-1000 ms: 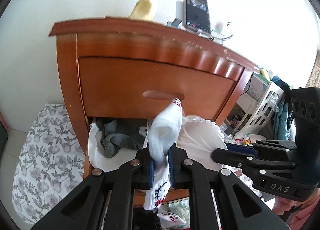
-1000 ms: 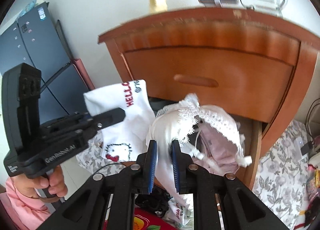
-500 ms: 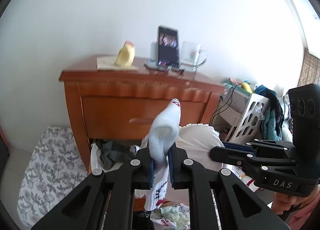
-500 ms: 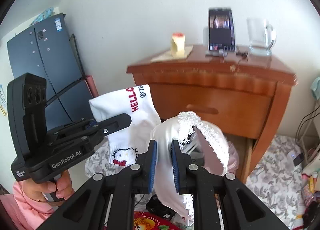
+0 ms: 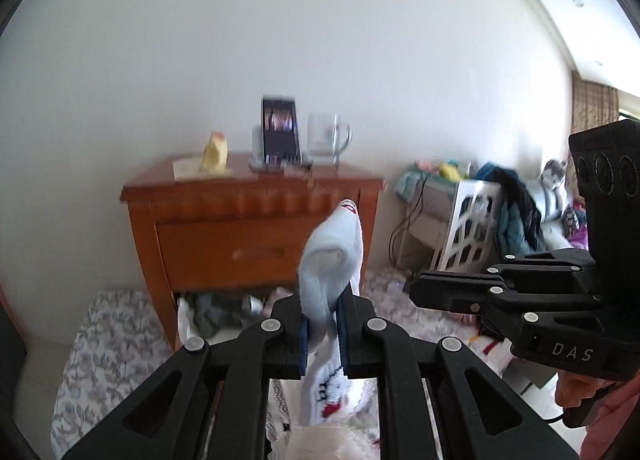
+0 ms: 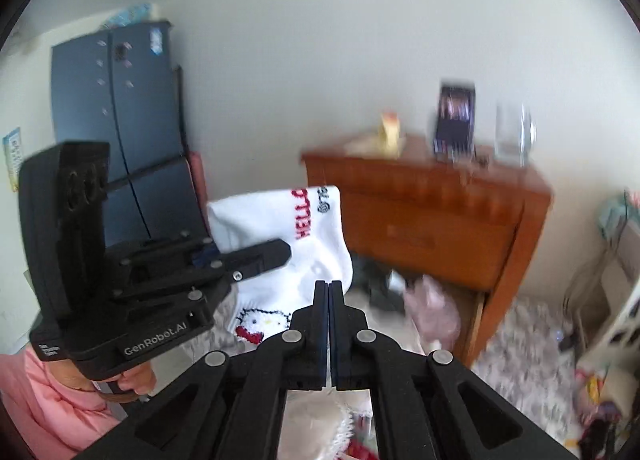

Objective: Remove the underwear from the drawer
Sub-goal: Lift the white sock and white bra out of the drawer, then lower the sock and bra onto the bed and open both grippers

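My left gripper [image 5: 323,300] is shut on a white Hello Kitty sock [image 5: 332,256], which stands up out of its jaws and hangs below them. In the right wrist view the same sock [image 6: 272,219] shows red lettering, with the left gripper [image 6: 280,252] clamped across it. My right gripper [image 6: 329,288] is shut, its pads together with nothing between them. A white lace undergarment [image 6: 320,424] lies loose below its fingers. The wooden nightstand [image 5: 248,215] stands well back, and its lower drawer [image 5: 216,308] is open with clothes spilling out.
A phone [image 5: 280,131], a glass mug [image 5: 326,135] and a yellow item [image 5: 216,151] sit on the nightstand. A dark blue cabinet [image 6: 120,131] stands at the left, a white basket [image 5: 468,227] with clothes at the right. A floral mat [image 5: 104,340] covers the floor.
Both grippers pulled back and up from the nightstand, which now looks smaller. The right gripper's jaws came fully together, and the lace garment is no longer between them.
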A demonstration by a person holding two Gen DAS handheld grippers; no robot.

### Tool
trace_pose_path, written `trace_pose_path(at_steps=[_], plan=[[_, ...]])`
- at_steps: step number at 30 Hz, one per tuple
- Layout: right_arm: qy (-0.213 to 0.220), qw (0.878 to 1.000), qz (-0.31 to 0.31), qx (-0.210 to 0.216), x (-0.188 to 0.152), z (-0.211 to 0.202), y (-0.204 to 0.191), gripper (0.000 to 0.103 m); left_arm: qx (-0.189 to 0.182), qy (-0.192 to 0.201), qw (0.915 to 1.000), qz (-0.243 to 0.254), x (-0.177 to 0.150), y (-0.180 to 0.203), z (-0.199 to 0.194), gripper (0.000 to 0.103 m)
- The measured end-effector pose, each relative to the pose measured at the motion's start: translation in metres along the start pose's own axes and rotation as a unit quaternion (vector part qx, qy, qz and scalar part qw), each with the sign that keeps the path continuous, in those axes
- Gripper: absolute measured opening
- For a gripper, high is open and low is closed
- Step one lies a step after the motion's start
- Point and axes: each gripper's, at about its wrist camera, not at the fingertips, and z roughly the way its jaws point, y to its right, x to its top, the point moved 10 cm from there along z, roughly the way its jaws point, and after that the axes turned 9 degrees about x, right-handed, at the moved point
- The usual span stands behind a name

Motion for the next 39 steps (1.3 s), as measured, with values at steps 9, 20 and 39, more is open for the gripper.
trace_pose_path(at_steps=[9, 20, 39], plan=[[-0.113, 0.99, 0.086, -0.007, -0.104, 0.056, 0.039, 0.0, -0.004, -0.17, 0.9852, -0.023, -0.127, -0.009, 0.068, 0.012], [-0.184, 0.973, 0.136, -0.016, -0.172, 0.102, 0.065, 0.0, -0.021, -0.301, 0.9531, -0.028, -0.217, 0.004, 0.128, 0.029], [-0.237, 0.96, 0.143, -0.049, -0.198, 0.132, 0.09, 0.02, 0.104, -0.307, 0.9441, -0.061, -0.221, -0.069, 0.14, 0.09]])
